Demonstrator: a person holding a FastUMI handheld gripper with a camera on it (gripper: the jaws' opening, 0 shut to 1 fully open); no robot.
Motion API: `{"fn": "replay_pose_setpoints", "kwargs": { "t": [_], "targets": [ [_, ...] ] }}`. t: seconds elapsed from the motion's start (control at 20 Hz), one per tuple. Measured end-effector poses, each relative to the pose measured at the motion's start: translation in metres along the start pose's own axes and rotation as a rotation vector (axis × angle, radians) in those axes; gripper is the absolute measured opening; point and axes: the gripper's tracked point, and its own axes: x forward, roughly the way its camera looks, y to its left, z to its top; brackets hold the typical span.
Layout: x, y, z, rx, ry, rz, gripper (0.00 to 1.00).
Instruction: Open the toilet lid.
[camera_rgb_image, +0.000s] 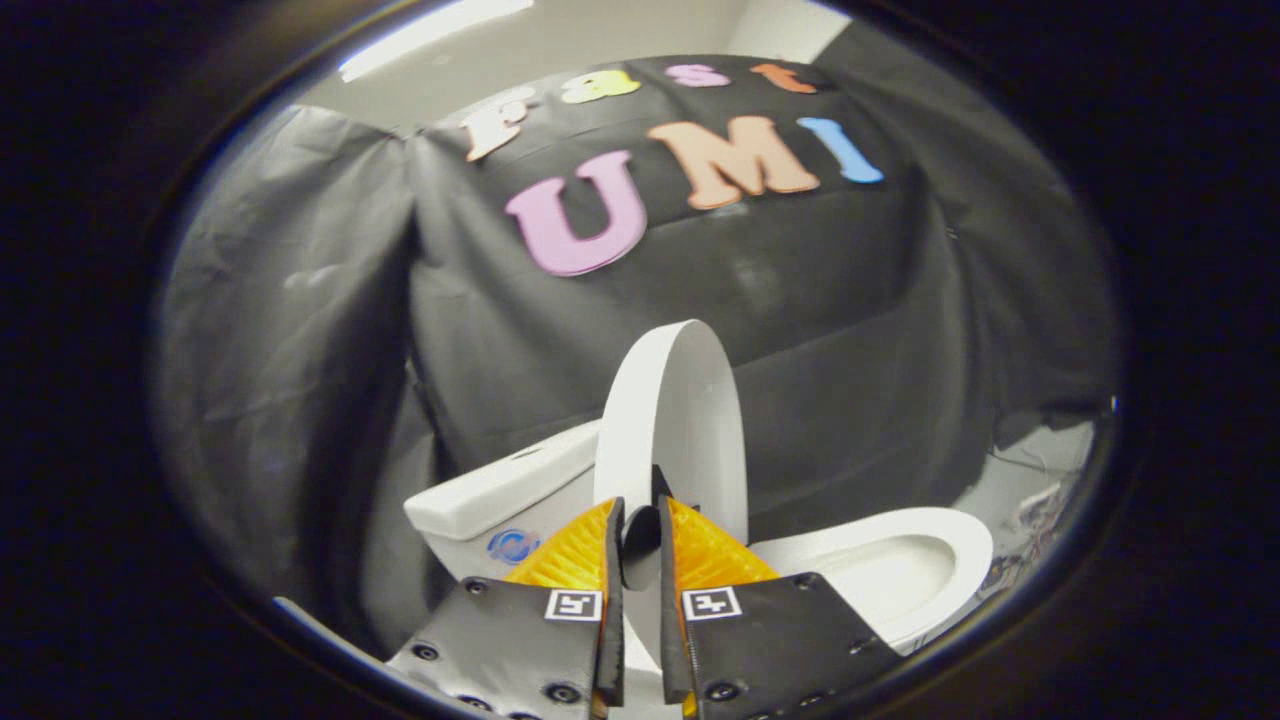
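Left third of the frame: one black cloth wall (280, 330) hangs in folds from top to bottom. Lower left of centre: one white toilet tank (500, 490), with a small round blue mark on its front face below the tank top. Centre: one white toilet lid (680, 410), raised and standing nearly upright, seen almost edge-on, its rounded top reaching the middle of the frame. Bottom centre: one gripper (640, 525) with two fingers (575, 550), each carrying one square black-and-white marker; the fingers stand narrowly apart with the lid's lower edge between them, both seeming to press on it. Lower right: one white toilet seat and bowl (900, 570), uncovered, lying to the right of the raised lid. Far lower right: a pale floor patch with small, indistinct clutter.
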Motion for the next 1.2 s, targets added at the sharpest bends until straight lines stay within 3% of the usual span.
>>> {"fn": "replay_pose_setpoints", "kwargs": {
  "t": [0.35,0.6,0.9,1.2],
  "targets": [
    [0.027,0.060,-0.020,-0.164,0.078,0.210,0.15],
    [0.030,0.068,-0.024,-0.219,0.103,0.249,0.16],
    [0.022,0.072,-0.023,-0.272,0.101,0.267,0.51],
    [0.000,0.074,0.015,-0.255,-0.006,0.283,0.86]
  ]
}}
